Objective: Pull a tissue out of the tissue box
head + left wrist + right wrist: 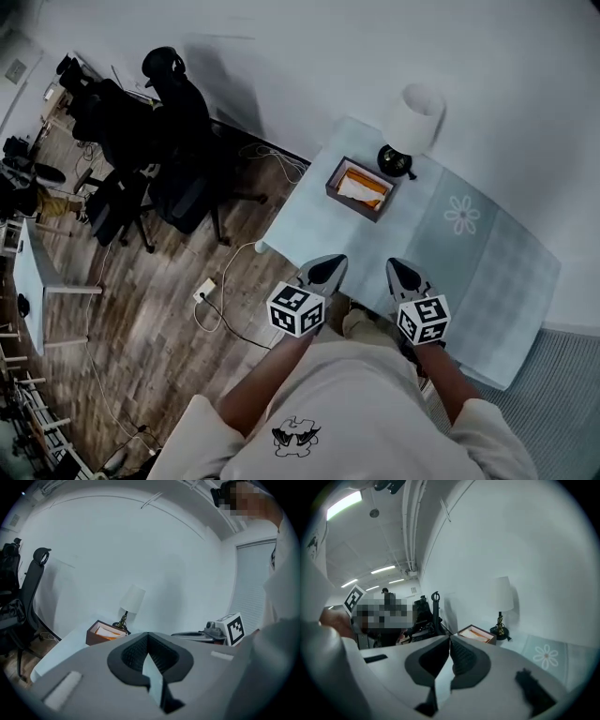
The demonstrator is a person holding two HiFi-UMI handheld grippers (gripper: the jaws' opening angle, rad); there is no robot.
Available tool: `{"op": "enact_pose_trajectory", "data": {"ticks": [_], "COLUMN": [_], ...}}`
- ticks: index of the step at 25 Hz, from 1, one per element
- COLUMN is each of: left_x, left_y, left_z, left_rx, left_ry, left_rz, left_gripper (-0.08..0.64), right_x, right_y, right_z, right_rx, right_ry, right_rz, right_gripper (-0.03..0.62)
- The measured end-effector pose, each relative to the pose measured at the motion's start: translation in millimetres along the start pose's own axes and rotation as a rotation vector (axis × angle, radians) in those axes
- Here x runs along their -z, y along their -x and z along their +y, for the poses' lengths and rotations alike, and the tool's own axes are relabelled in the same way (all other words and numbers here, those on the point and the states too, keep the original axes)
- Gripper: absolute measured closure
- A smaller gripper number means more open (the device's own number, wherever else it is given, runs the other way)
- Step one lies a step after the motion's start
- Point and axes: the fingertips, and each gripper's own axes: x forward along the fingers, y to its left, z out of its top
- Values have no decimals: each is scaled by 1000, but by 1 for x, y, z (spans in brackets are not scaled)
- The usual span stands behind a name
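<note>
Tissue box (360, 189) lies well beyond left gripper (330, 265) and right gripper (400, 269).

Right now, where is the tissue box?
In the head view, the tissue box sits on the pale table toward its far end, just left of the white lamp.

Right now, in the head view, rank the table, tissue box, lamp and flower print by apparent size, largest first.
1. table
2. tissue box and lamp: these look alike, and the lamp rises nearer the camera, so they stay unranked
3. flower print
</note>
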Motion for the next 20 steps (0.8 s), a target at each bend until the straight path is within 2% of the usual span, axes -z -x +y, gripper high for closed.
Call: {"op": "enact_pose_trajectory", "data": {"ticks": [5,13,20], "left_x": [-14,-19,-2], "left_y": [-38,-61,-94], "left_z": [13,38,81], "left_rx": [-6,24,8], "left_ry": [18,8,19], "left_rz": [21,70,117], "left_gripper": [555,555,555], "right_x": [-2,-4,-3], "right_y": [-31,-57,-99], "right_z": [-26,-41,-66], "right_rx": [-34,11,24], "right_ry": [-2,-29,72], "right_rz": [27,53,124], "right_gripper": [578,578,577]}}
